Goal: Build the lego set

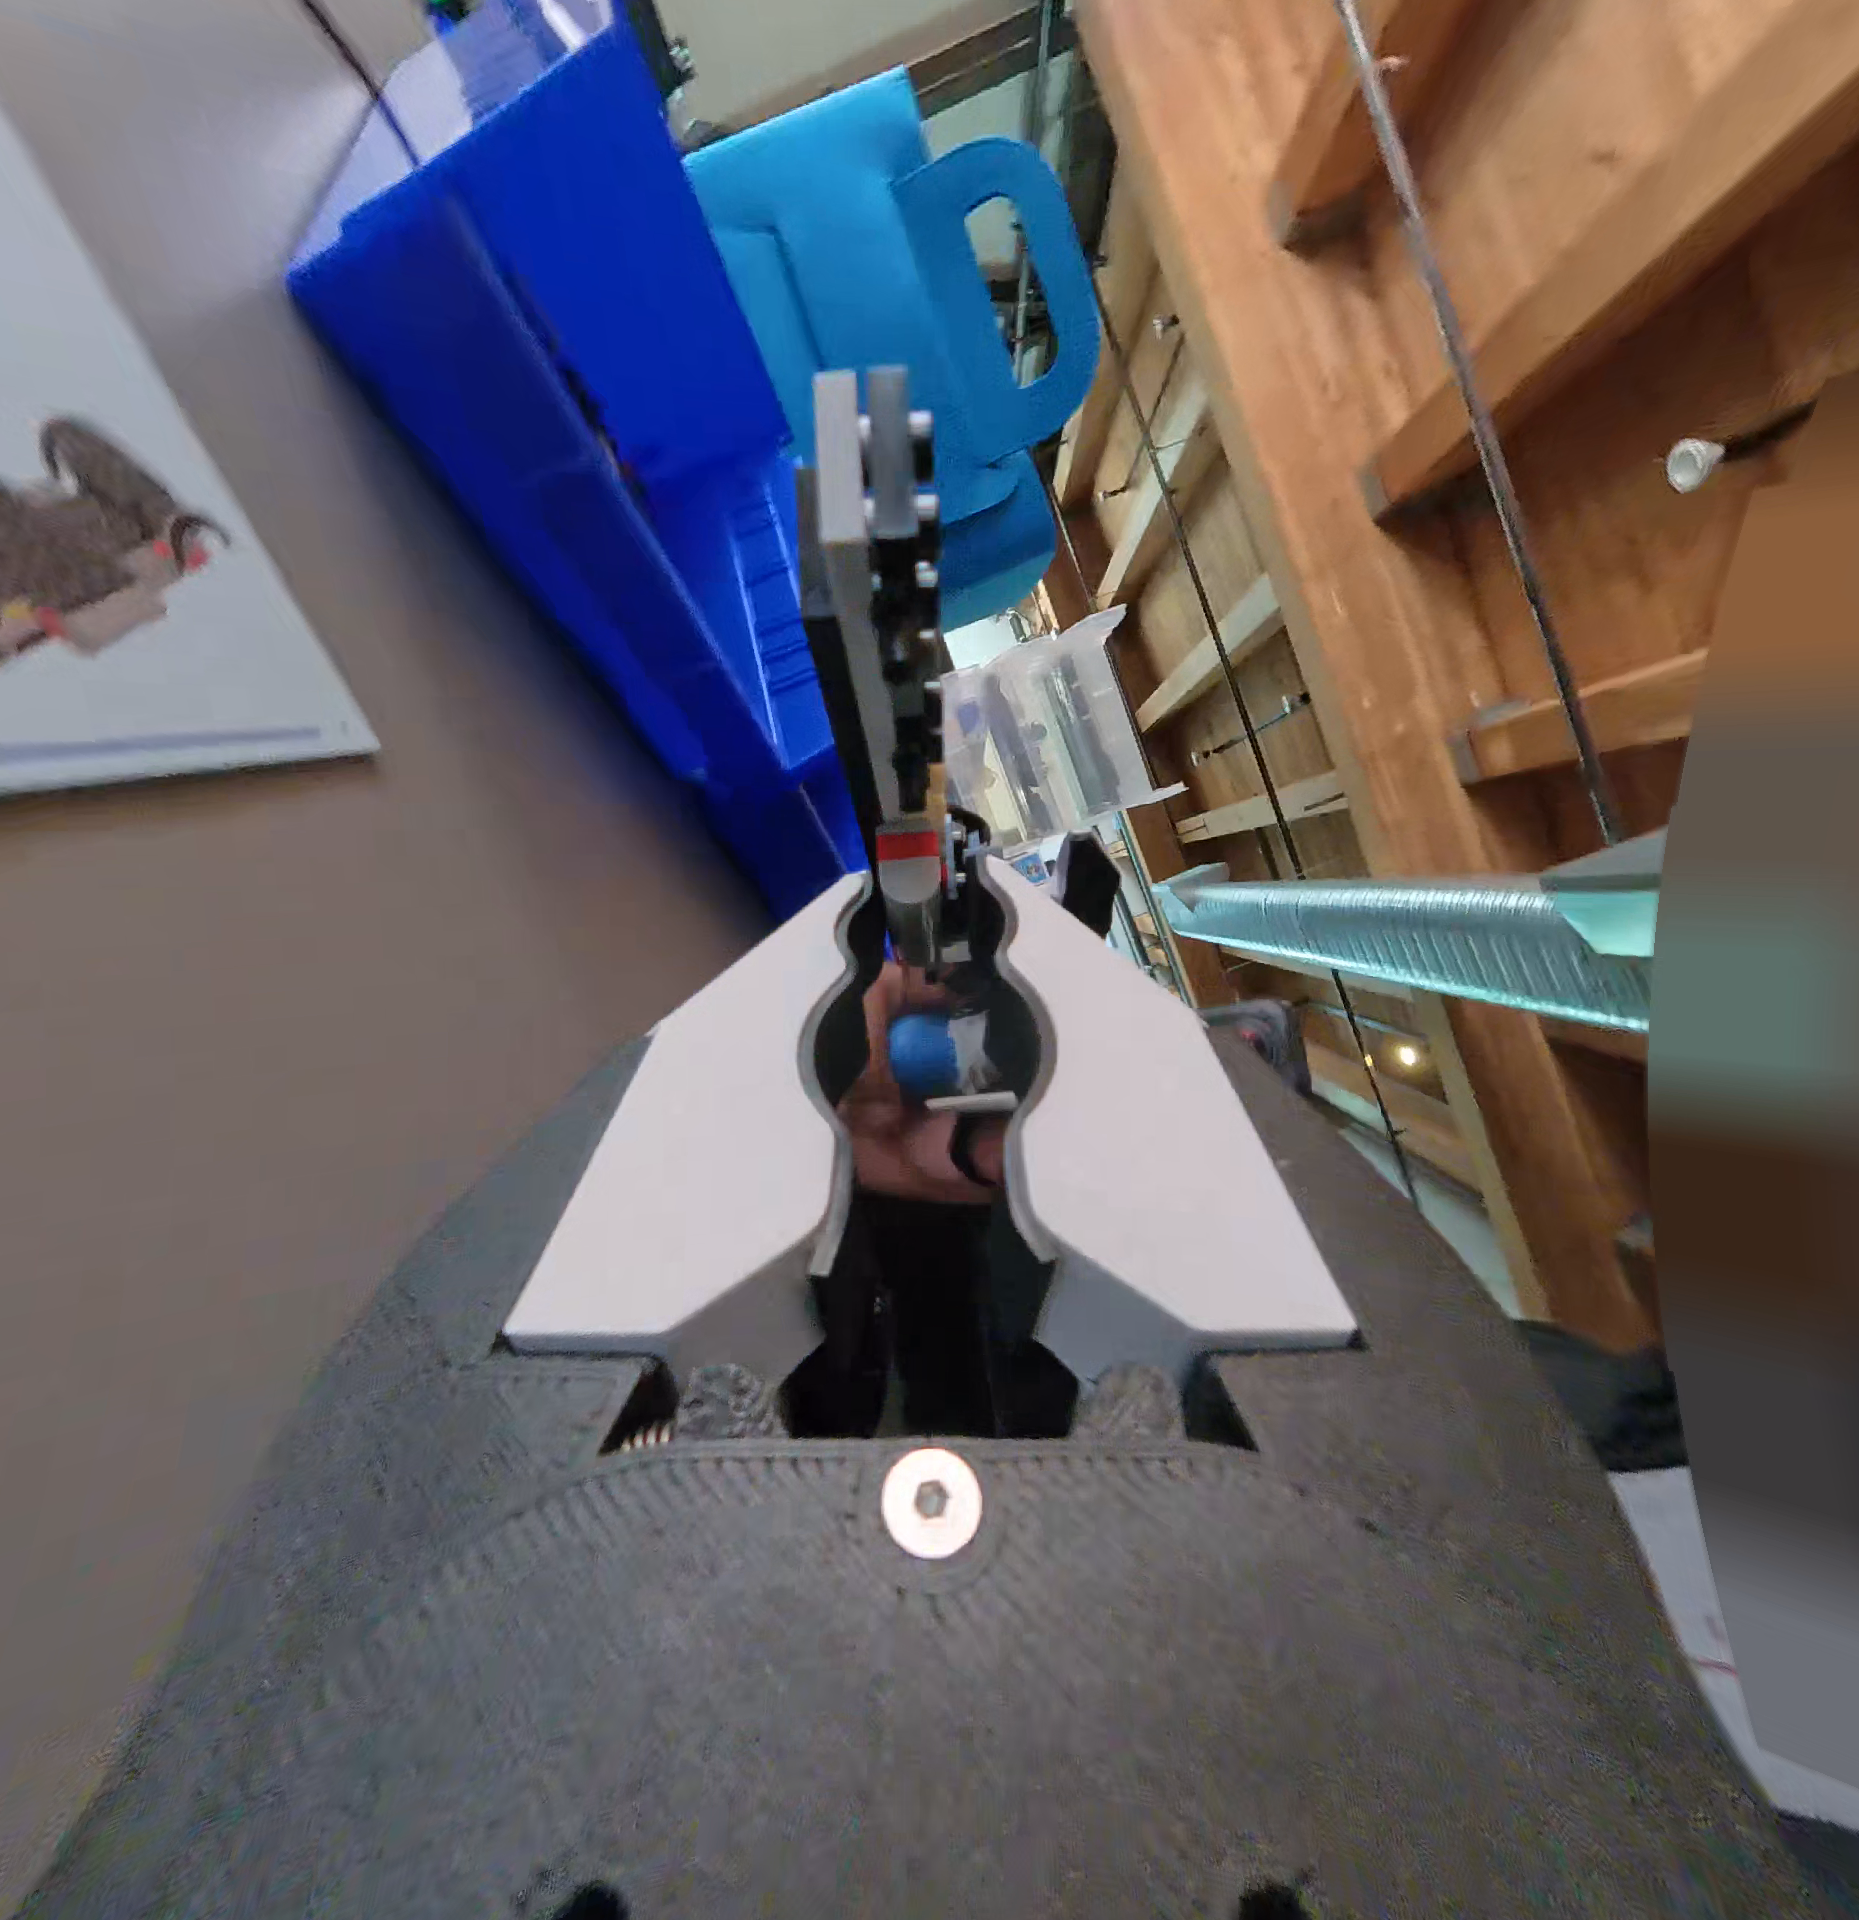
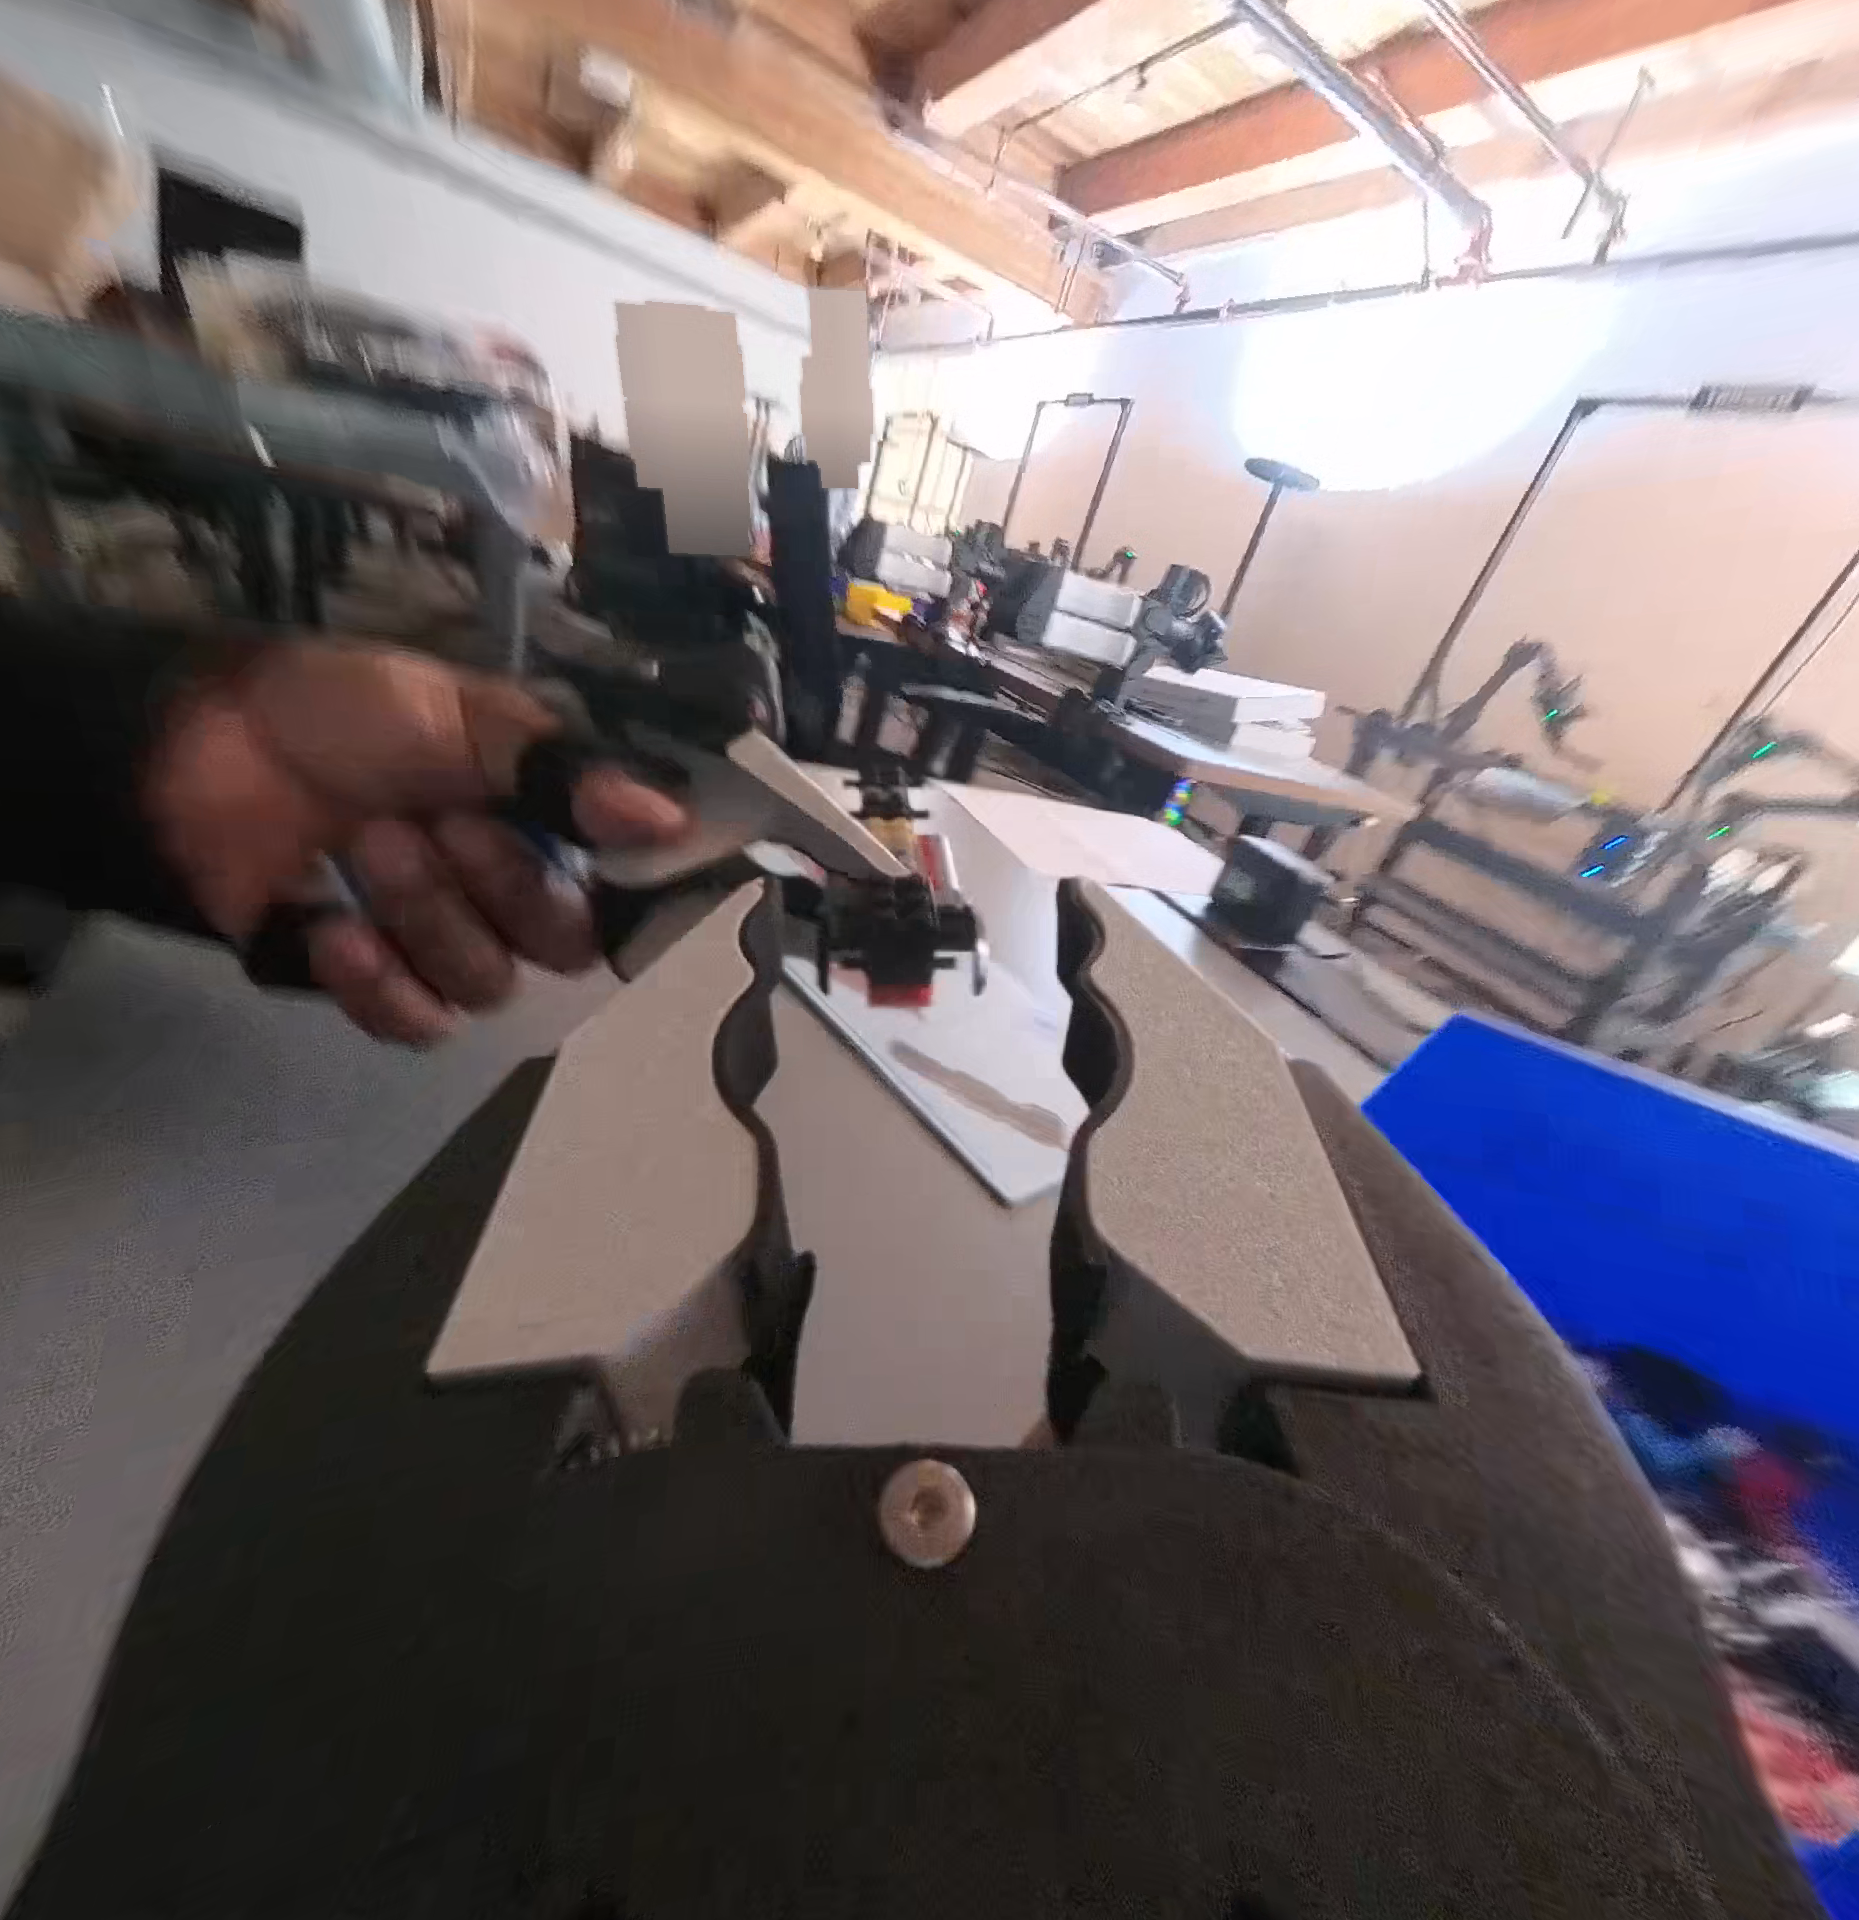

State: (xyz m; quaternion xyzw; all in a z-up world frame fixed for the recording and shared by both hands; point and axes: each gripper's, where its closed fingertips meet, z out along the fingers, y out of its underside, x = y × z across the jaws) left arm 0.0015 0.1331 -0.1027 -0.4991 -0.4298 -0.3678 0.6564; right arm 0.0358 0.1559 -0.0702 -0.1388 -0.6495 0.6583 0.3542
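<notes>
I see a light blue foam sheet with a handle cutout leaning behind the table, beside wooden shelving. Across the room, I make out workbenches stacked with white boxes beneath exposed ceiling beams.

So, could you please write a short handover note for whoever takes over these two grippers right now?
Left gripper: shut on the partly built lego assembly, a grey and black stack with a red piece near the fingertips, held up off the table.
Right gripper: open and empty, facing the assembly from close by.
Instruction sheet lies on the brown table. The blue bin at the right gripper's side holds what look like loose pieces, though they are blurred.
Done: part of the model is together.
Left: probably fetch the next piece with the right gripper and press it on.
</notes>
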